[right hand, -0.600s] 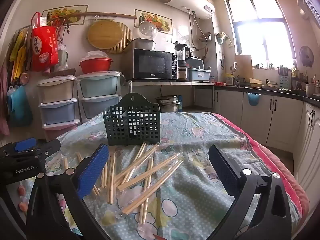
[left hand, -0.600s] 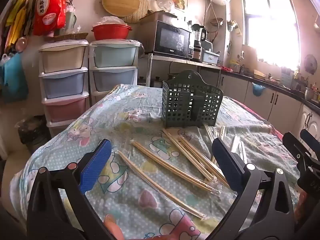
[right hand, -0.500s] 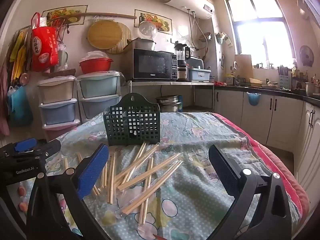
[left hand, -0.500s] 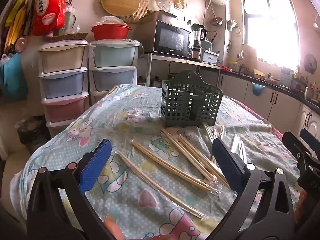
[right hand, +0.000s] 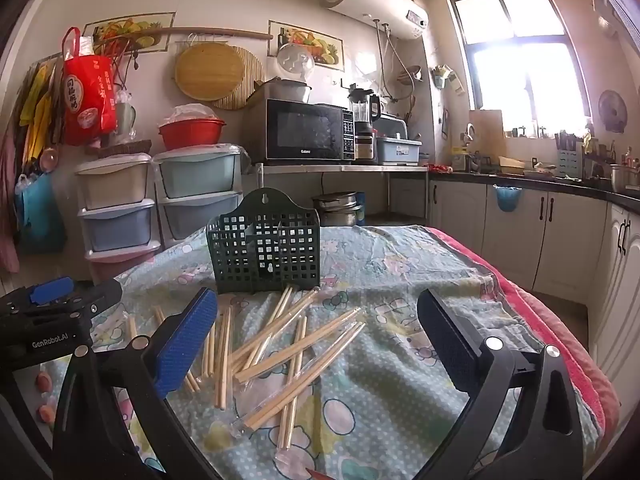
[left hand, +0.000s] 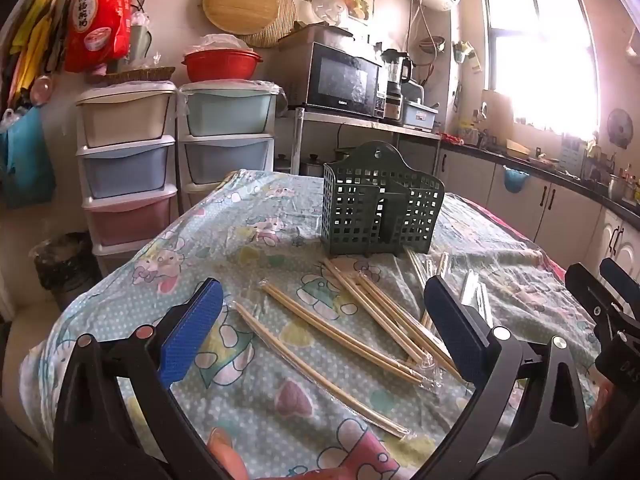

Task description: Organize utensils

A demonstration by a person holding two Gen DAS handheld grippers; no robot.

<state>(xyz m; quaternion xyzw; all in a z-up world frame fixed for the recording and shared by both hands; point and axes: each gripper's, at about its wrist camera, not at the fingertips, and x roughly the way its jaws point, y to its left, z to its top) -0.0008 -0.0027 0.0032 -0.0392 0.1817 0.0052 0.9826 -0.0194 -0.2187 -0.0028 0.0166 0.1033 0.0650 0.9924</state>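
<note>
Several pairs of wooden chopsticks in clear plastic sleeves (left hand: 352, 332) lie scattered on the table, also in the right wrist view (right hand: 288, 352). A dark green perforated utensil basket (left hand: 380, 212) stands upright behind them, empty as far as I can see; it also shows in the right wrist view (right hand: 266, 248). My left gripper (left hand: 320, 332) is open and empty, held over the near chopsticks. My right gripper (right hand: 316, 340) is open and empty above the pile. The left gripper's body (right hand: 48, 320) shows at the left of the right wrist view.
The table carries a cartoon-print cloth under clear plastic (left hand: 260, 240). Plastic drawer units (left hand: 128, 168) stand behind the table at the left. A microwave (right hand: 308, 130) sits on a shelf, and kitchen cabinets (right hand: 520, 224) run along the right.
</note>
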